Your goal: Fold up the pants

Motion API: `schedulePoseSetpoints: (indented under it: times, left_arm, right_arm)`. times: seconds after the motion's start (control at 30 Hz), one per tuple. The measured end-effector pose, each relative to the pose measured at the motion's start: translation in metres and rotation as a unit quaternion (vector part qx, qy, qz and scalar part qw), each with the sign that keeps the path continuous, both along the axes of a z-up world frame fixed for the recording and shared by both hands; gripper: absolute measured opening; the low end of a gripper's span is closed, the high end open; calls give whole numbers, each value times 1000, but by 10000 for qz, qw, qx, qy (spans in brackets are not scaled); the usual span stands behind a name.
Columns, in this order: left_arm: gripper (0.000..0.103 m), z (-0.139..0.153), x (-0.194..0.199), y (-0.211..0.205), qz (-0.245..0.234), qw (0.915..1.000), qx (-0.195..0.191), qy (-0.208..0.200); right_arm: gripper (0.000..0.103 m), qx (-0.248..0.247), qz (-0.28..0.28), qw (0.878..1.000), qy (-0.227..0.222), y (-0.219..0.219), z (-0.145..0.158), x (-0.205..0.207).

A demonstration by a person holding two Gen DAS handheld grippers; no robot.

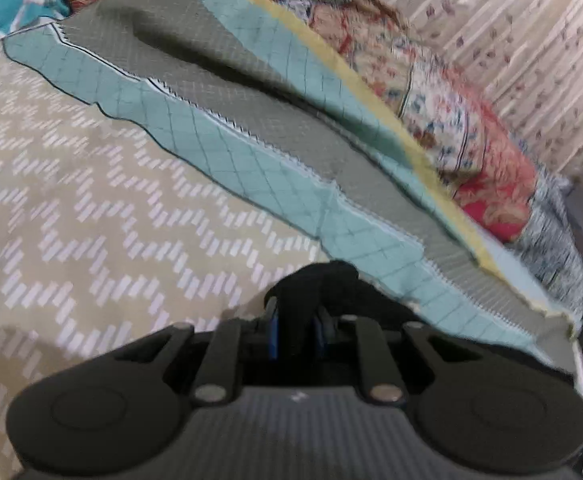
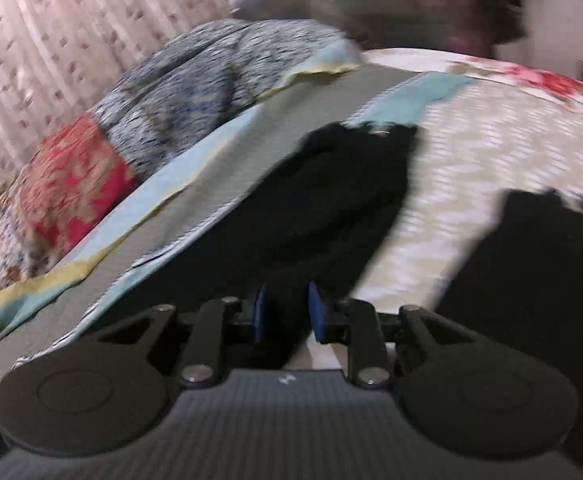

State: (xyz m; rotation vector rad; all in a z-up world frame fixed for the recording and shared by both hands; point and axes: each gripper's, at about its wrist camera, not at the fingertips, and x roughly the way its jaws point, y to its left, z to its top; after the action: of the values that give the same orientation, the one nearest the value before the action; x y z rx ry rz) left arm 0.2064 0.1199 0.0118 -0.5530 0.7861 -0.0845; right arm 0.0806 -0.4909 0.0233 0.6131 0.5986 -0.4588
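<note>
The pants are black. In the left wrist view my left gripper [image 1: 296, 330] is shut on a bunched piece of the black pants [image 1: 319, 280], held above a beige zigzag bedspread [image 1: 91, 200]. In the right wrist view my right gripper [image 2: 287, 312] is shut on the black pants [image 2: 331, 200], which stretch away from the fingers over the bedspread [image 2: 451, 168]. Another part of the pants [image 2: 531, 280] lies at the right. Both views are motion-blurred.
A teal and grey quilted blanket [image 1: 251, 128] with a yellow border lies across the bed; it also shows in the right wrist view [image 2: 195, 184]. Floral and red patterned bedding [image 1: 471, 148] is piled behind it. A patterned curtain [image 1: 511, 32] hangs at the back.
</note>
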Motion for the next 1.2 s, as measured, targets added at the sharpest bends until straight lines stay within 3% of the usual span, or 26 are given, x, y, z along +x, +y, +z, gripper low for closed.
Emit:
schedulePoseSetpoints:
  times: [0.17, 0.27, 0.3, 0.37, 0.4, 0.57, 0.73, 0.83, 0.97, 1.07, 1.2]
  left_arm:
    - [14, 22, -6, 4, 25, 9997, 76, -230]
    - [15, 29, 1, -6, -71, 9990, 378, -208]
    - [20, 27, 5, -9, -111, 9989, 440, -98]
    - [34, 20, 10, -13, -176, 9978, 574, 296]
    - [38, 19, 9, -13, -129, 9970, 606, 458]
    - [50, 49, -54, 22, -243, 9992, 330, 37]
    - [62, 70, -137, 70, 65, 9995, 284, -115]
    - [76, 66, -176, 86, 284, 9993, 228, 79]
    - [78, 46, -217, 94, 341, 9980, -211, 487]
    - [83, 29, -237, 91, 453, 9948, -482, 778]
    - [92, 14, -256, 88, 694, 9873, -1018, 1004]
  right_arm:
    - [27, -51, -424, 9987, -266, -27, 11, -3]
    - [28, 348, -324, 9983, -342, -41, -1, 1]
    - [29, 425, -102, 9986, -293, -41, -12, 3]
    - [25, 262, 68, 9981, 559, -37, -27, 26]
    - [26, 202, 13, 9978, 624, -34, -31, 26]
    - [30, 162, 112, 9998, -78, -17, 13, 2]
    - [31, 94, 334, 9986, -407, -3, 44, -69]
    - [33, 0, 190, 9989, -433, -13, 38, -127]
    - [37, 51, -334, 9991, -244, -39, 19, -174]
    - [37, 155, -750, 9969, -194, -67, 6, -195]
    - [37, 760, -914, 9922, -380, -110, -10, -198]
